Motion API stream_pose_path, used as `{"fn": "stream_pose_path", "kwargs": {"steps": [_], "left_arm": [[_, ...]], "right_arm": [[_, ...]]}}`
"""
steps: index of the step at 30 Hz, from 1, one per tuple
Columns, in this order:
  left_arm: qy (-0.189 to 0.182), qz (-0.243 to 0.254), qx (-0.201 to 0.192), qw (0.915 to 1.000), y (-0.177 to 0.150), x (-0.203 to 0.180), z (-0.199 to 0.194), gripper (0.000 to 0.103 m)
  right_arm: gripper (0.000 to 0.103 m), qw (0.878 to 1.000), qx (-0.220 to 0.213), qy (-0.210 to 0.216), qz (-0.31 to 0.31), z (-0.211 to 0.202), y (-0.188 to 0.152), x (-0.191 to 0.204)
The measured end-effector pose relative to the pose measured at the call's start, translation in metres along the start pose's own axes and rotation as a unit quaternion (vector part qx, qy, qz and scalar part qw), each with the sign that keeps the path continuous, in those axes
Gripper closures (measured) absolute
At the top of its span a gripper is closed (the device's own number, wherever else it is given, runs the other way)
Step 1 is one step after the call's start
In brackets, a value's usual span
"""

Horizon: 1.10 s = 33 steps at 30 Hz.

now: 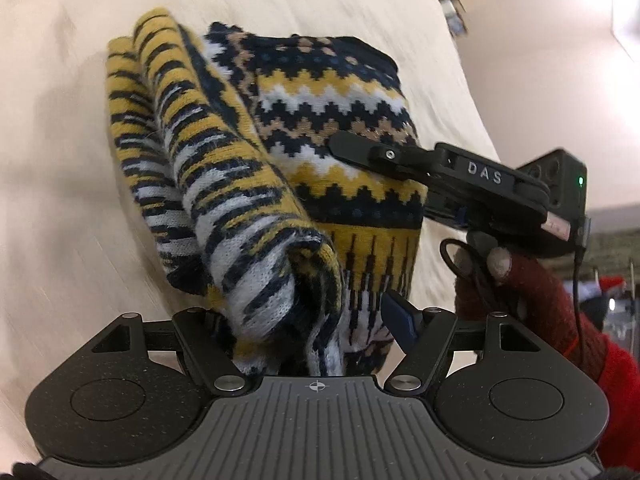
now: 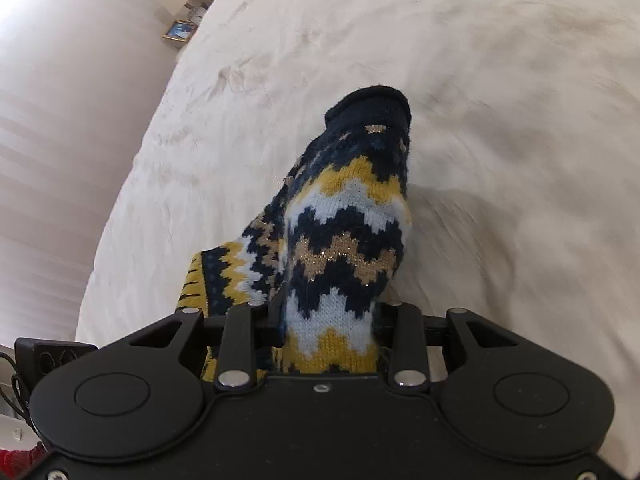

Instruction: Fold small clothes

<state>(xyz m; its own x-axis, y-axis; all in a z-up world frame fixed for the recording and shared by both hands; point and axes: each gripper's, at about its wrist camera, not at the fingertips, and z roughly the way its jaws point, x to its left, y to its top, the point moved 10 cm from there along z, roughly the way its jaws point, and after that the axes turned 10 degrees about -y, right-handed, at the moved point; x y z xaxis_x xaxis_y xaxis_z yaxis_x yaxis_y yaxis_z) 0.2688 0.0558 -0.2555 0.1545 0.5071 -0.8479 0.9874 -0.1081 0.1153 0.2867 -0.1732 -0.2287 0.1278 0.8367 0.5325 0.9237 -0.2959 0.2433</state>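
A knitted sock [image 1: 340,120] in navy, yellow, white and tan zigzags hangs above a cream bed cover [image 1: 60,160]. Part of it is turned inside out [image 1: 208,168], showing loose striped threads. My left gripper [image 1: 316,328] is shut on the sock's cuff end, the fabric bunched between its fingers. My right gripper [image 2: 328,320] is shut on the sock's patterned body [image 2: 352,220], with the navy toe [image 2: 372,100] standing up ahead of it. The right gripper also shows in the left wrist view [image 1: 352,148], clamped on the sock from the right.
The cream bed cover [image 2: 480,120] fills both views. A pale wall [image 2: 60,120] and a small framed picture [image 2: 179,31] lie at the far left of the right wrist view. A hand in a red glove [image 1: 540,292] holds the right gripper.
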Motion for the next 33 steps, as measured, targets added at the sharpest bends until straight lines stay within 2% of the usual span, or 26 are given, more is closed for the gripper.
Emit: {"fn": "stream_pose_path", "kwargs": {"steps": [4, 7, 9, 11, 13, 14, 16, 17, 19, 21, 24, 26, 28, 33], "left_arm": [[-0.002, 0.001, 0.025, 0.9997, -0.053, -0.019, 0.021, 0.033], [0.013, 0.002, 0.035, 0.9993, -0.092, -0.029, 0.035, 0.033], [0.044, 0.006, 0.033, 0.9985, -0.110, -0.029, 0.042, 0.033], [0.106, 0.017, 0.015, 0.9942, -0.117, -0.020, 0.043, 0.032], [0.190, 0.028, -0.012, 0.9813, -0.119, -0.003, 0.036, 0.031], [0.224, 0.026, -0.029, 0.9738, -0.120, 0.006, 0.029, 0.031], [0.252, 0.015, -0.057, 0.9658, -0.124, 0.020, 0.018, 0.023], [0.260, 0.013, -0.066, 0.9633, -0.126, 0.024, 0.015, 0.018], [0.267, 0.010, -0.079, 0.9605, -0.132, 0.027, 0.009, 0.017], [0.274, 0.017, -0.093, 0.9570, -0.137, 0.016, 0.005, 0.018], [0.304, 0.054, -0.123, 0.9430, -0.150, -0.007, -0.010, 0.018], [0.322, 0.081, -0.150, 0.9312, -0.152, -0.032, -0.006, 0.018], [0.332, 0.110, -0.174, 0.9206, -0.150, -0.055, -0.018, 0.018], [0.342, 0.166, -0.208, 0.9011, -0.143, -0.108, -0.025, 0.018]], "right_arm": [[0.059, 1.000, 0.015, -0.014, 0.009, -0.032, -0.041, -0.025], [0.058, 0.999, 0.029, -0.016, 0.000, -0.053, -0.070, -0.042], [0.055, 0.999, 0.035, -0.024, -0.020, -0.059, -0.083, -0.049], [0.046, 0.997, 0.030, -0.059, -0.048, -0.062, -0.092, -0.062], [0.036, 0.993, 0.014, -0.098, -0.067, -0.068, -0.094, -0.076], [0.036, 0.992, 0.003, -0.110, -0.069, -0.074, -0.095, -0.082], [0.032, 0.990, -0.016, -0.120, -0.066, -0.086, -0.096, -0.092], [0.029, 0.989, -0.023, -0.130, -0.069, -0.090, -0.097, -0.098], [0.027, 0.985, -0.026, -0.149, -0.085, -0.096, -0.104, -0.107], [0.027, 0.984, -0.040, -0.148, -0.094, -0.106, -0.107, -0.109], [0.025, 0.981, -0.074, -0.142, -0.108, -0.128, -0.116, -0.106], [0.016, 0.977, -0.101, -0.137, -0.128, -0.143, -0.123, -0.100], [0.003, 0.972, -0.127, -0.129, -0.149, -0.158, -0.129, -0.091], [0.001, 0.961, -0.178, -0.116, -0.175, -0.187, -0.141, -0.070]]}}
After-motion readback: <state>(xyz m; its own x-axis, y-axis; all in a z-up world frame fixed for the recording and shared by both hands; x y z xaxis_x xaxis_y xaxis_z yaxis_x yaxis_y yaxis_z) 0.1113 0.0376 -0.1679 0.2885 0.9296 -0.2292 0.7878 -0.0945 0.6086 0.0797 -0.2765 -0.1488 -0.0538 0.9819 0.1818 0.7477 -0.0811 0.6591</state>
